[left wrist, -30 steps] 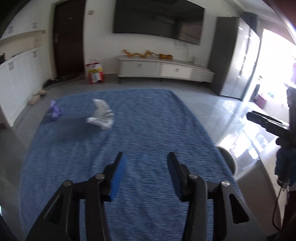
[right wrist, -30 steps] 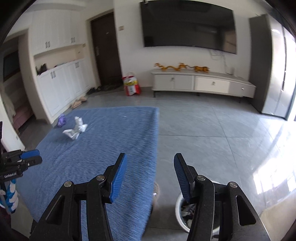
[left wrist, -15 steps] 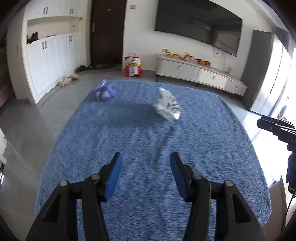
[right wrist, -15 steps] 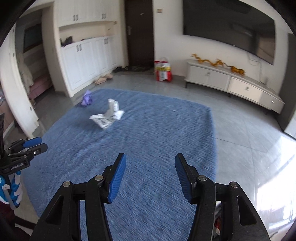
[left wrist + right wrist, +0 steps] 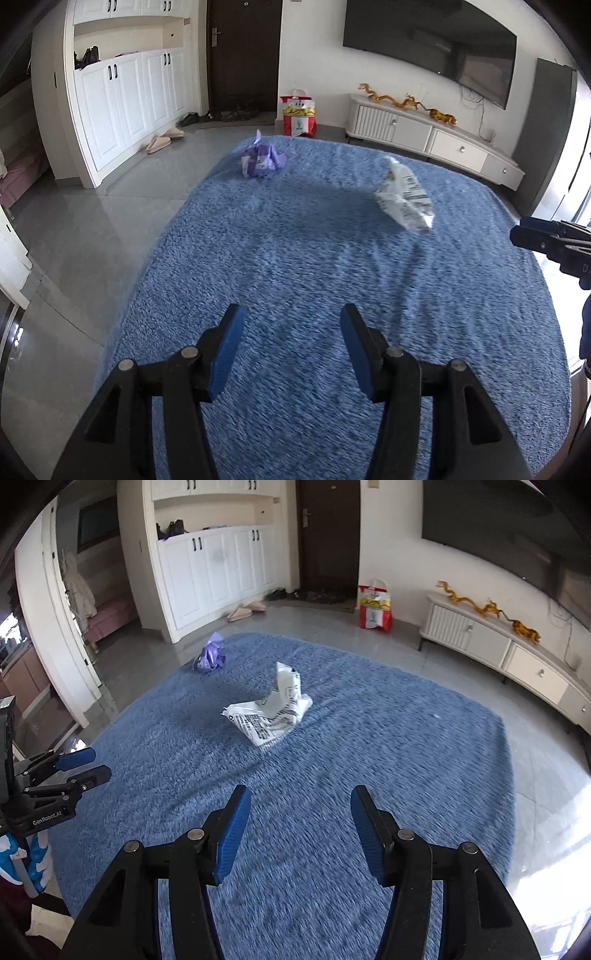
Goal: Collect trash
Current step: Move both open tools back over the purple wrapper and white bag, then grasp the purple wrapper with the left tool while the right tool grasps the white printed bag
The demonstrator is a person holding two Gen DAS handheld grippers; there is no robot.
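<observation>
Two pieces of trash lie on a blue shaggy rug (image 5: 295, 258) (image 5: 369, 757). A crumpled white wrapper with black print (image 5: 404, 199) (image 5: 271, 710) sits near the rug's middle. A crumpled purple wrapper (image 5: 262, 160) (image 5: 210, 655) lies at the rug's far corner. My left gripper (image 5: 291, 325) hovers open over the near part of the rug, nothing between its blue pads; it also shows at the left edge of the right wrist view (image 5: 83, 766). My right gripper (image 5: 299, 805) is open and empty, short of the white wrapper; its tip shows at the right edge of the left wrist view (image 5: 524, 230).
Grey tiled floor surrounds the rug. White cabinets (image 5: 125, 96) stand at the left, slippers (image 5: 164, 138) beside them. A red and yellow bag (image 5: 298, 116) (image 5: 375, 607) stands before a dark door. A low white TV console (image 5: 432, 136) (image 5: 498, 650) runs along the far wall.
Both views have swung left and dropped toward the rug. The purple and white wrappers now sit nearer and more central. Both grippers stay open and empty.
</observation>
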